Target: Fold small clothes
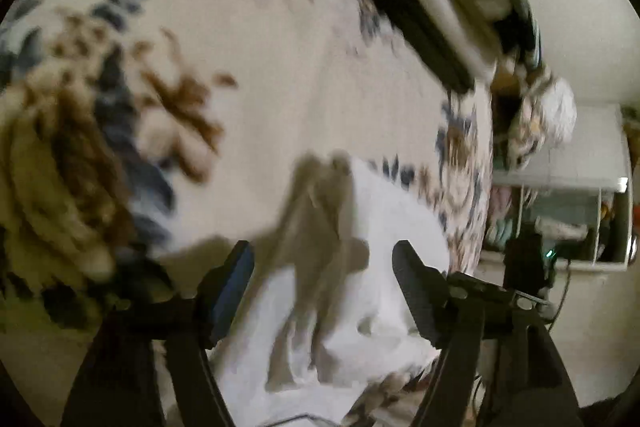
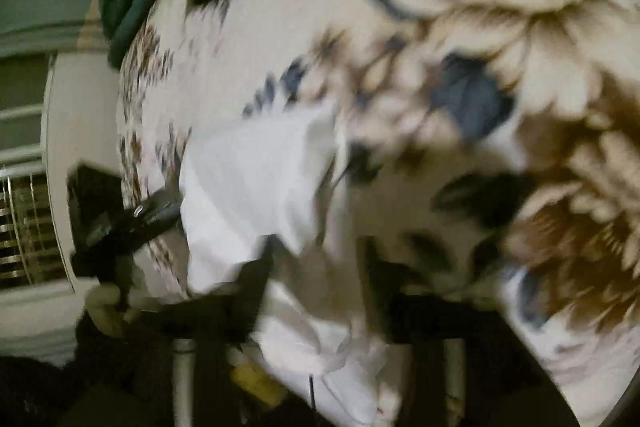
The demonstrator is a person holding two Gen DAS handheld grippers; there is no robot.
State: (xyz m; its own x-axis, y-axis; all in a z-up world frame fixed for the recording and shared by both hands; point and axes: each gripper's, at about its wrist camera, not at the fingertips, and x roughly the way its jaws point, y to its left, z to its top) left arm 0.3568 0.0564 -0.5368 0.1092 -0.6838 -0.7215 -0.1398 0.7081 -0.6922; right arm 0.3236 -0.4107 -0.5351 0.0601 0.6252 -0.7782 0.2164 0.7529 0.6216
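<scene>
Left tool (image 1: 322, 279) spread, empty | right tool (image 2: 316, 267) spread, empty | white garment (image 1: 360, 307) rumpled near floral bed (image 1: 240, 47) edge | risk: you pinch bedcover too, or drag it off.

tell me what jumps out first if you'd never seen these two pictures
The white garment stands out first, rumpled on a floral bedspread with big brown and blue blooms. In the left wrist view the left hand-held gripper is open with its fingers either side of the cloth. In the blurred right wrist view the right hand-held gripper also straddles it, near the bed's edge.
</scene>
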